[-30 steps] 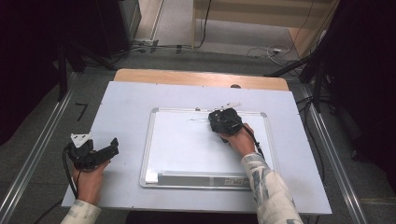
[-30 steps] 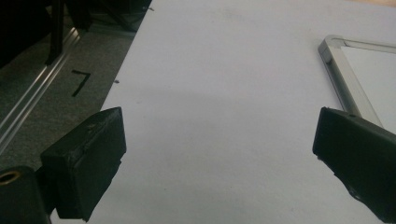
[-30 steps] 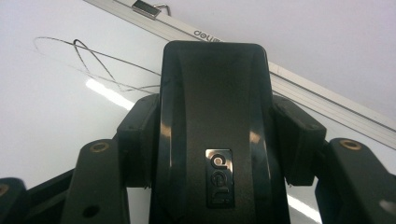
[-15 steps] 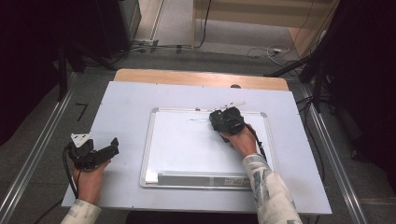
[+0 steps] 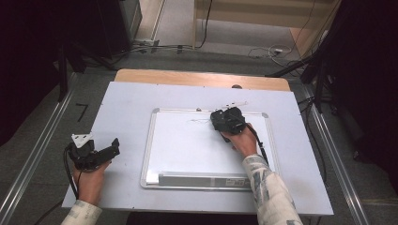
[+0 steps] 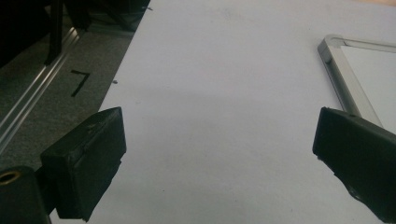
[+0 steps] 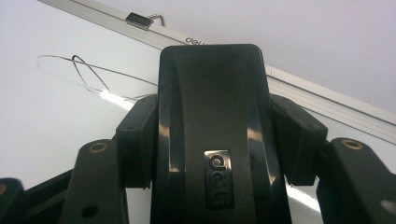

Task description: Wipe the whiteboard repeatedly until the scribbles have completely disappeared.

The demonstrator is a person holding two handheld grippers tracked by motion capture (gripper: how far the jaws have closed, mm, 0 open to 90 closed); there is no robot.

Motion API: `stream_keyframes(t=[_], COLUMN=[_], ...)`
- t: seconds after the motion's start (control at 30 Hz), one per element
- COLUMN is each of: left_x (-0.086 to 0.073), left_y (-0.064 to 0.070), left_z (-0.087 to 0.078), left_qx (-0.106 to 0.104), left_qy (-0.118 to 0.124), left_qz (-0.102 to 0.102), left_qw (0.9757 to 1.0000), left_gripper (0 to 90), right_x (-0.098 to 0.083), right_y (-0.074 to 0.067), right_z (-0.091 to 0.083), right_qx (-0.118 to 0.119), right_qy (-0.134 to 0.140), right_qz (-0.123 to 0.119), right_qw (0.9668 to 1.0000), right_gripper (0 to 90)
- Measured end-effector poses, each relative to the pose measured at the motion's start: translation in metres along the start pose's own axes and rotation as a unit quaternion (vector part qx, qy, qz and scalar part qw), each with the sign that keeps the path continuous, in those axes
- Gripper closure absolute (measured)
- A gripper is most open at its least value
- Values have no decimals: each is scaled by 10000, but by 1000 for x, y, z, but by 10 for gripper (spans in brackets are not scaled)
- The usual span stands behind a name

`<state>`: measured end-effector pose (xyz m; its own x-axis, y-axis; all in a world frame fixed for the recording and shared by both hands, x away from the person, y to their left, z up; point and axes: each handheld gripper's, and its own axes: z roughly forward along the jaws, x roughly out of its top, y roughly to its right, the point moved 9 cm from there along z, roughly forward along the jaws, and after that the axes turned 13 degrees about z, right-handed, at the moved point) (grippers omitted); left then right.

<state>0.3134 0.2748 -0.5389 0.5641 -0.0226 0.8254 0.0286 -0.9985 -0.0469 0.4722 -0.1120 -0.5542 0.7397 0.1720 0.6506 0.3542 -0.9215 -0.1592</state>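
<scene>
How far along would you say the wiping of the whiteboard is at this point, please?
Done: the right gripper has its fingers shut on the black eraser, set on the whiteboard near its top edge. In hand: clearing the pen scribble, which still shows beside the eraser. Left: wiping off those loops. The left gripper waits open over the table.

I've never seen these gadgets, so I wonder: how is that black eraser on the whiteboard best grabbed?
Across its two long sides, at the middle, coming from its rear end. The whiteboard eraser is a narrow block with straight flanks, and the right tongs pinch it just so, jaws on either flank, above the whiteboard.
</scene>
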Motion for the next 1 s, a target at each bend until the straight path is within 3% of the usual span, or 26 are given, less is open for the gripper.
stream_keyframes(t=[0.53, 0.9, 1.0], left_x=[0, 0, 0], left_y=[0, 1, 1], left_z=[0, 0, 0], left_qx=[-7, 6, 1], left_qy=[4, 16, 9], left_qz=[-12, -5, 17], left_qw=[10000, 10000, 10000], left_gripper=[27, 27, 27], right_x=[-2, -7, -8], right_y=[2, 27, 28], right_z=[-2, -13, -14], right_qx=[-20, -309, -371], right_qy=[44, 9, -11], right_qz=[-47, -29, -79], right_qw=[10000, 9995, 9993], right_gripper=[387, 388, 389])
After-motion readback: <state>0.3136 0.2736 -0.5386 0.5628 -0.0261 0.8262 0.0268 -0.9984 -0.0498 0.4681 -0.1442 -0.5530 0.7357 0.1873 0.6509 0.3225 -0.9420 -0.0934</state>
